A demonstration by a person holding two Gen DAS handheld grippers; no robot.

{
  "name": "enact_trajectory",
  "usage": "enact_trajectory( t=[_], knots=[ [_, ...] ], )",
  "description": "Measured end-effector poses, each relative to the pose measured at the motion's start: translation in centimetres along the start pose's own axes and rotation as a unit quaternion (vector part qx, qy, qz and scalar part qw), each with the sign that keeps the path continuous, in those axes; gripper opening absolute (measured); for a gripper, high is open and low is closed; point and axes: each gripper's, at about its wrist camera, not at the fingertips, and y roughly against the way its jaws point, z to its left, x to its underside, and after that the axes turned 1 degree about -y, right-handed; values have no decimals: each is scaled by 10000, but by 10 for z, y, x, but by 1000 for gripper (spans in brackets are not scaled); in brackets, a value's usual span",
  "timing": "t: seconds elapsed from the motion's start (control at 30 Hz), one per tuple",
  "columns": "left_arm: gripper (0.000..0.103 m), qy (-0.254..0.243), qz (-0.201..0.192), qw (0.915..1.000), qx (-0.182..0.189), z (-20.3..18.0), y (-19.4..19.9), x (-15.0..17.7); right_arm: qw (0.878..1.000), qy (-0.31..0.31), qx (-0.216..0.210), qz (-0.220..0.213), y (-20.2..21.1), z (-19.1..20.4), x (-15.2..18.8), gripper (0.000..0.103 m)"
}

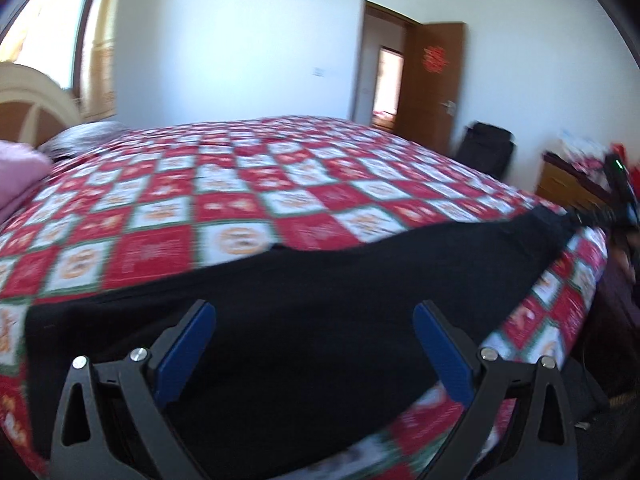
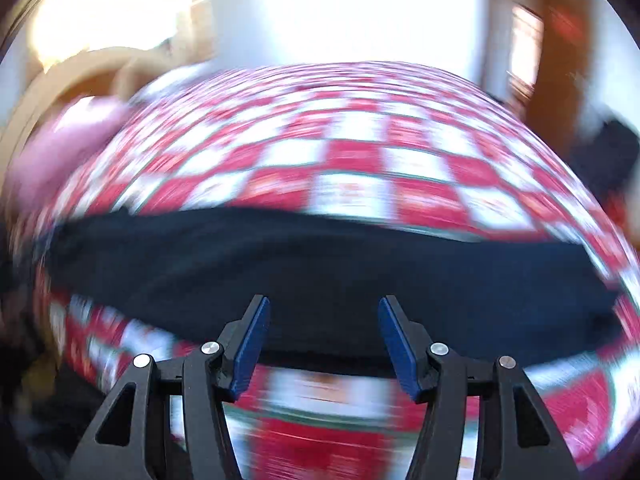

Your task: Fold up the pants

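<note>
Flat black pants [image 1: 304, 300] on checkered quilt [image 1: 240, 184], left gripper [image 1: 314, 312] spread wide, right gripper [image 2: 324, 308] jaws apart

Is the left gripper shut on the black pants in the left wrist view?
No: the left gripper has its blue fingers spread wide apart, with the black pants lying flat on the checkered bedspread between them.

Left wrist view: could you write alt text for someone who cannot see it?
Dark black pants lie spread along the near edge of a bed covered by a red-and-white checked quilt, with the open left gripper, blue-padded, hovering over them. A brown wooden door stands open in the white wall behind.
</note>
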Motion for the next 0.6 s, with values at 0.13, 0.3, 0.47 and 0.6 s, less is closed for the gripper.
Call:
enact_trajectory(
  t=[0.13,0.3,0.47,0.6],
  knots=[
    [101,-412,231,9968,650,-55,-25,-7,9881,-1480,414,-118,15,-94,-4,59],
    [99,-622,492,9910,1075,-94,-48,-12,9677,-2518,-38,-91,6,-152,-9,59],
    [93,-834,855,9863,1136,-111,-71,3,9628,-2694,39,-222,-4,-162,-21,31],
    [94,-894,789,9864,1135,-111,-69,5,9668,-2491,107,-566,7,-165,-27,4]
  ],
)
